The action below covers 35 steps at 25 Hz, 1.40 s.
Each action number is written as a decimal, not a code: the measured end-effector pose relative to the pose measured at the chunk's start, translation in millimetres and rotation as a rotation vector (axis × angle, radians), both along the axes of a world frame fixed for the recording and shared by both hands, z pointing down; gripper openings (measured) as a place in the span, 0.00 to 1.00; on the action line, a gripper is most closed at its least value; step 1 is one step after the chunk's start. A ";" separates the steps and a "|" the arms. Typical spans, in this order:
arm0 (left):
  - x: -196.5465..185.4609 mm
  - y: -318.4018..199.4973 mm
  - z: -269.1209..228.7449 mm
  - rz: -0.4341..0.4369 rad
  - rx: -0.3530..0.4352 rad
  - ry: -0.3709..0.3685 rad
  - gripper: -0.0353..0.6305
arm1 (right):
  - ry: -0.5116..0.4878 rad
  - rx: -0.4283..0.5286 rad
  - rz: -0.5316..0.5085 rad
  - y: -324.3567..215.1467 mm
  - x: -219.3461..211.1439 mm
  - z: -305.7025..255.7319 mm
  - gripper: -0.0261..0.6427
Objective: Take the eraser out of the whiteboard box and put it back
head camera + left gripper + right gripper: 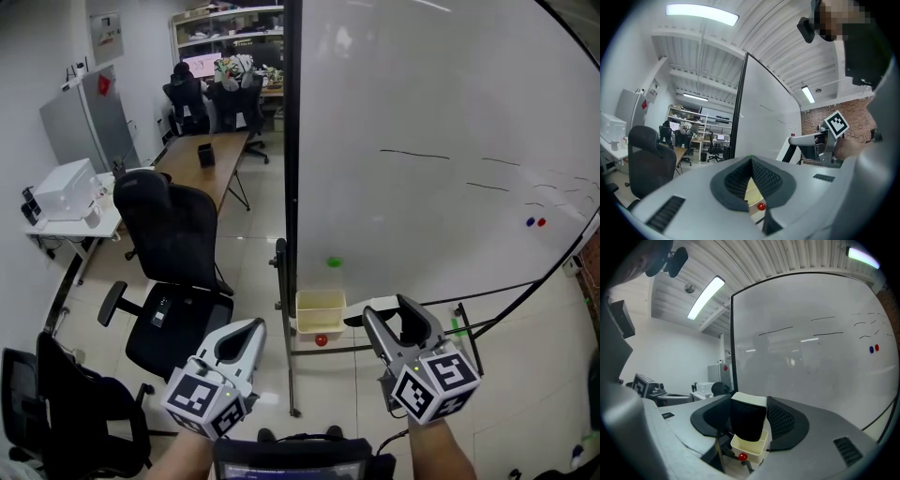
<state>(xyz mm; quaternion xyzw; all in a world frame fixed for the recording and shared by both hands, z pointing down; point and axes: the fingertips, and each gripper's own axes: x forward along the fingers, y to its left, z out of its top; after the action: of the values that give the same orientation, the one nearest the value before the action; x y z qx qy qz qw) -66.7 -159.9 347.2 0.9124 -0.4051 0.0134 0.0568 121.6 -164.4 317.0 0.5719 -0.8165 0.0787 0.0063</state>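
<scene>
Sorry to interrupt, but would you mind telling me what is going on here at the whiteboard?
A person faces the whiteboard with a hand-held gripper in each hand. The right hand-held gripper is clamped on the eraser, black felt with a white back, held in the air in front of the cream whiteboard box on the board's stand. The eraser is out of the box and not yet put back. The left hand-held gripper is shut and empty.

Black eraser (pixel 747 423), apparently cream box (pixel 751 446)
</scene>
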 end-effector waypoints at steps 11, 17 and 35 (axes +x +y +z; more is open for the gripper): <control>2.5 0.3 -5.3 -0.003 0.039 -0.051 0.10 | 0.001 0.024 -0.006 5.5 -0.6 -11.5 0.44; 5.5 1.8 -3.4 0.006 0.029 -0.056 0.10 | 0.002 0.027 -0.008 5.7 0.6 -13.4 0.44; -11.6 -11.3 -3.9 -0.078 0.003 0.021 0.11 | -0.002 0.023 -0.017 -1.1 -1.8 -11.6 0.44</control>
<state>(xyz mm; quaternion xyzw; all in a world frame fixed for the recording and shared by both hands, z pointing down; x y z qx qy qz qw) -78.3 -171.2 343.3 0.8960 -0.4398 0.0011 0.0603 119.8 -165.5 305.4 0.5648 -0.8223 0.0697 -0.0004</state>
